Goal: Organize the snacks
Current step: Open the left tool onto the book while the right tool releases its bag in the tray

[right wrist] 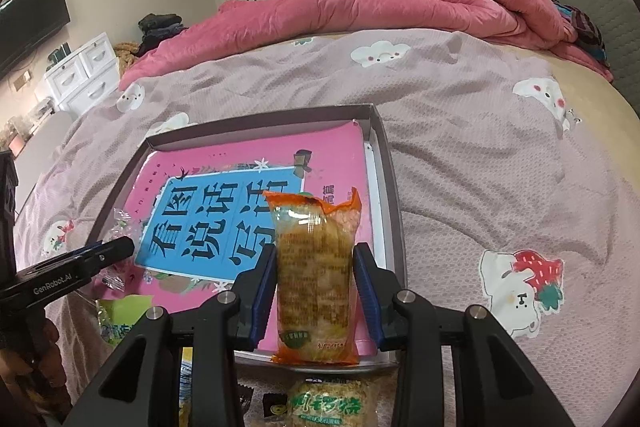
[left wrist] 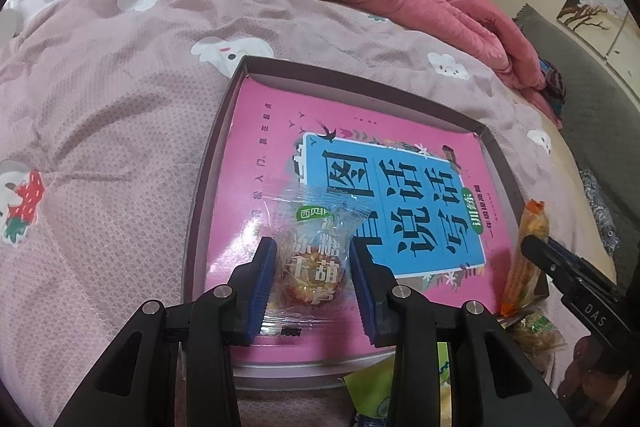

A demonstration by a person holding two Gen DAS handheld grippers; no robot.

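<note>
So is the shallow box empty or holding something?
Not empty: a pink book lies flat inside the shallow box, covering most of its floor.

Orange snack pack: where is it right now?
Right wrist view: the orange snack pack stands between the right gripper fingers, over the box's near right corner, above the pink book.

I read "GenRobot.AI" on the left gripper body, "DAS" on the right gripper body, and "说话" among the large characters on the pink book; the snack wrappers' print is unclear.
</note>
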